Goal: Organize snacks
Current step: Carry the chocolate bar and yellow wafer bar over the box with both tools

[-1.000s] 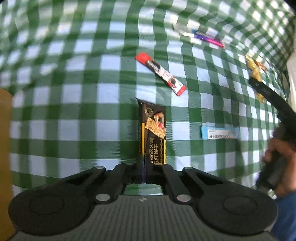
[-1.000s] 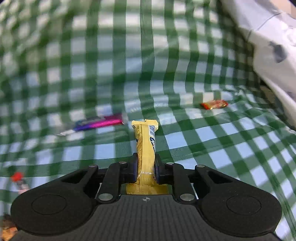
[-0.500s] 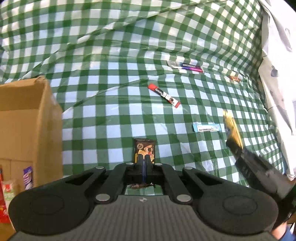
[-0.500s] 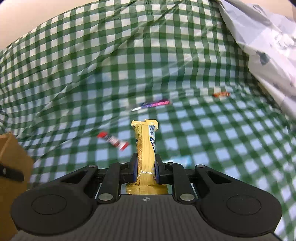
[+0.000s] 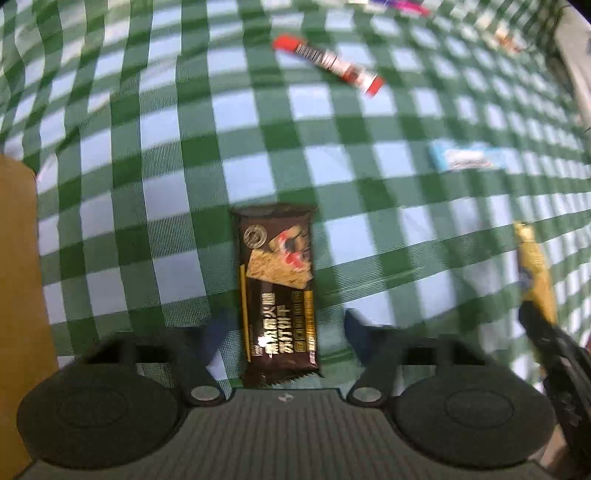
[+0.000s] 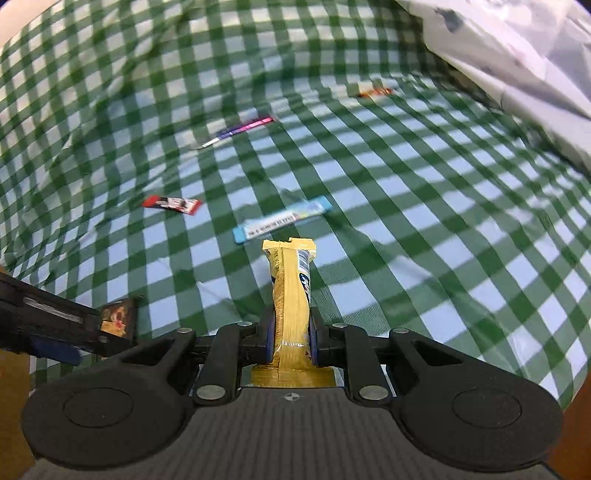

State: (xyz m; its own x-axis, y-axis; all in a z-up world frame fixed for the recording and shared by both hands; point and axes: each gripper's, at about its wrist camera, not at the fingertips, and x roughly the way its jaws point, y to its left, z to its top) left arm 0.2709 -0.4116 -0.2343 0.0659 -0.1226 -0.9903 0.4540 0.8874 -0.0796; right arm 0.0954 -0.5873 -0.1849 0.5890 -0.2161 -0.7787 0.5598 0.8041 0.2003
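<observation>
Snacks: six packets, one yellow bar (image 6: 291, 295) in right fingers (image 6: 268, 334).

My left fingers (image 5: 212, 341) are smeared by motion blur, the brown cardboard box (image 5: 20, 280) is cut by the left edge, the small orange wrapper (image 6: 373, 90) is too blurred to read, and the pink-purple stick packet (image 5: 395, 4) is cropped at the top.

Glossy foil cracker packet (image 5: 277, 295) on matt checked cloth (image 5: 147, 147).
</observation>
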